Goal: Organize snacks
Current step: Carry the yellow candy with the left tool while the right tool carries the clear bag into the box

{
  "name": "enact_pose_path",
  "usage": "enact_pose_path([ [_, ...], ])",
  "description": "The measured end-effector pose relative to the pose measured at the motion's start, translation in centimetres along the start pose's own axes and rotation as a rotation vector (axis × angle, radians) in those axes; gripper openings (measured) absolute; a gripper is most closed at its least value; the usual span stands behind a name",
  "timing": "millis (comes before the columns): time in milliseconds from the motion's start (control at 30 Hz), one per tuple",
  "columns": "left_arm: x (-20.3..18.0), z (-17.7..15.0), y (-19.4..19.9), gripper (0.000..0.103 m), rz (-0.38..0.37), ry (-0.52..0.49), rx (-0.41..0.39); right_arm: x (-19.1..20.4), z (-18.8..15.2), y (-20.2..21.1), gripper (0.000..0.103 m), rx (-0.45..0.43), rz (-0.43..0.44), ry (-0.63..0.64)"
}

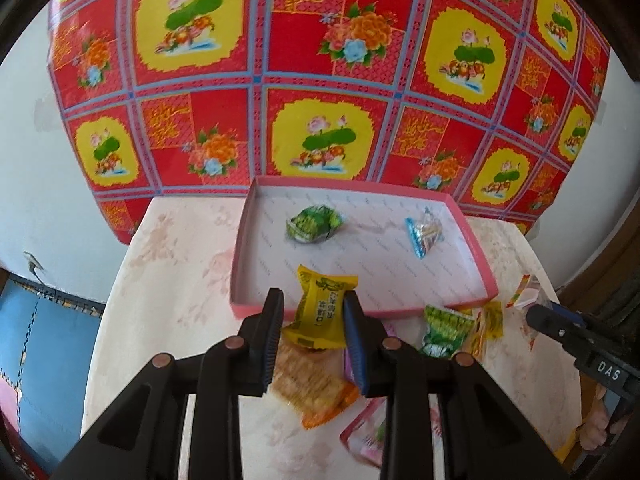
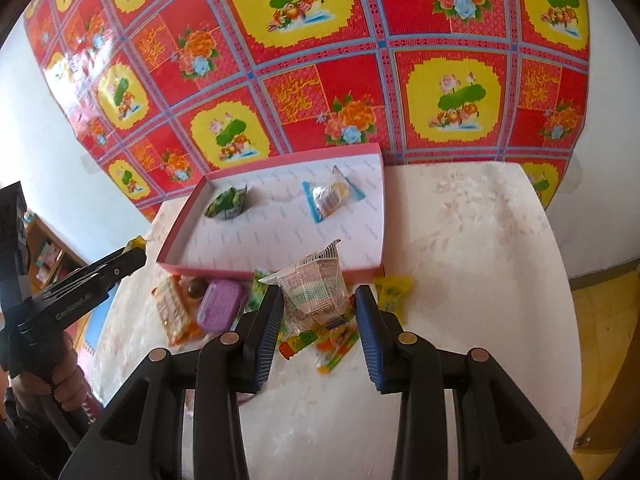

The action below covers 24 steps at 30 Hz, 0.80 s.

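Yellow packet [image 1: 320,312] pinched in left gripper [image 1: 314,300]; right gripper [image 2: 320,300] wide around clear packet [image 2: 314,292].

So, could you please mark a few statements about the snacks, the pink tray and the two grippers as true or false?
1. The left gripper grips a yellow packet. True.
2. The pink tray holds four snacks. False: two, a green packet and a blue-edged clear packet.
3. The right gripper is shut with nothing in it. False: a clear printed packet sits between its fingers.
4. A purple snack lies on the table outside the tray. True.
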<state>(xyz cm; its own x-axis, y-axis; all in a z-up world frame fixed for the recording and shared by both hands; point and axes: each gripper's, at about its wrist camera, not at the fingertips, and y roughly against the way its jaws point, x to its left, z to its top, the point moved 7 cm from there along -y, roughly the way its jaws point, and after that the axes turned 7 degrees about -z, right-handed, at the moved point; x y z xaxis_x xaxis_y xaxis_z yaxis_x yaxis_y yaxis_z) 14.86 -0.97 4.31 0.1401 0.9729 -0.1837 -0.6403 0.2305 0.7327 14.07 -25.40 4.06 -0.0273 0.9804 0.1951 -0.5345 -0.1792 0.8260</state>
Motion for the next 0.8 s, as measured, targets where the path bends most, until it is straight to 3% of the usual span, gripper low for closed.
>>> enact_pose_path([
  [333, -1.1, 2.9, -2.2, 0.031, 0.007, -0.043, 0.003, 0.5, 2.5, -1.7, 0.038, 0.009, -0.003, 0.042],
  [800, -0.6, 2.9, -7.8, 0.031, -0.025, -0.023, 0.099, 0.5, 4.2, -5.7, 0.038, 0.055, 0.008, 0.049],
])
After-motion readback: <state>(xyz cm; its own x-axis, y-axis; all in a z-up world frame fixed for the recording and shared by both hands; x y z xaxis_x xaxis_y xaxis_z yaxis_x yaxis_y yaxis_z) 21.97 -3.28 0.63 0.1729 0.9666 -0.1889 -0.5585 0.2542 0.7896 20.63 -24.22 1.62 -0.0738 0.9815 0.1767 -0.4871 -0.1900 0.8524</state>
